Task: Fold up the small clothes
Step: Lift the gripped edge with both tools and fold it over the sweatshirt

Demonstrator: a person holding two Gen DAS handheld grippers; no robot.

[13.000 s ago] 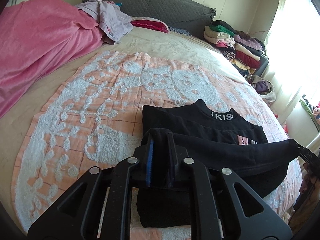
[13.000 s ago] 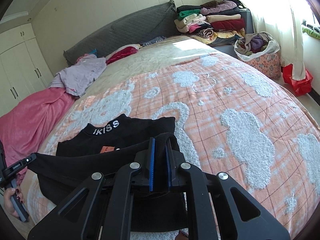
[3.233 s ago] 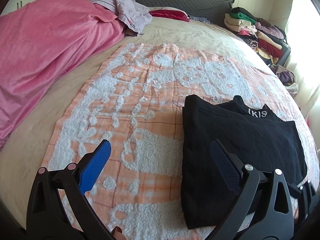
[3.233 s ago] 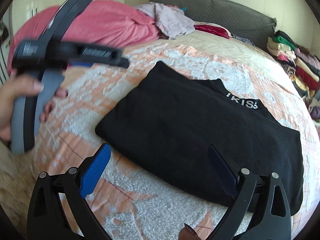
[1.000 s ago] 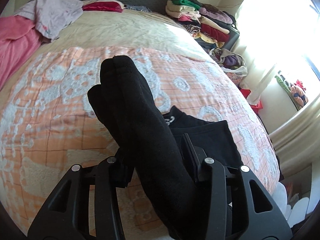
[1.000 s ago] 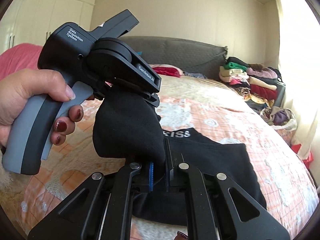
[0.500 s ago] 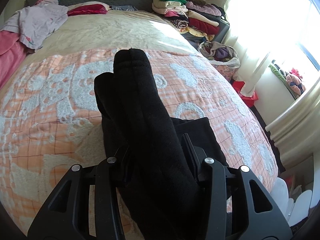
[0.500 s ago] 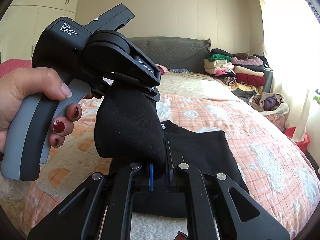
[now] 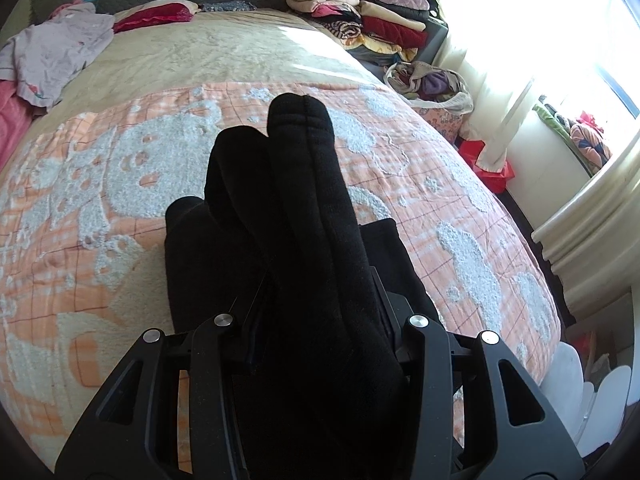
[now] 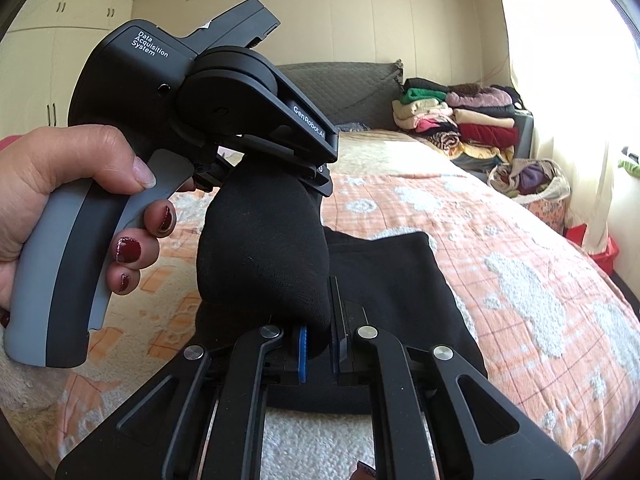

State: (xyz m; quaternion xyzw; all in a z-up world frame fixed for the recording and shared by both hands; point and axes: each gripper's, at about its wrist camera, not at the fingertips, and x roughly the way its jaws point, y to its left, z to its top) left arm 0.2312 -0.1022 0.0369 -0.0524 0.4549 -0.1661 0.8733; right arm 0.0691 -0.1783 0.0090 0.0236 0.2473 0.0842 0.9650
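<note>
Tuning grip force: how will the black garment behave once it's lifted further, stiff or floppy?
Likely floppy: the black garment bulges and sags between the left gripper and right gripper. Probably light, thick knit; folds stay rounded. Looks unlikely to slip; both grippers are shut on bunched cloth.

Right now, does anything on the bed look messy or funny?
Yes. A lilac garment lies crumpled near the headboard, unfolded. The black top is lifted in a thick bunch between both tongs, left and right, rather than lying flat on the orange blanket.
</note>
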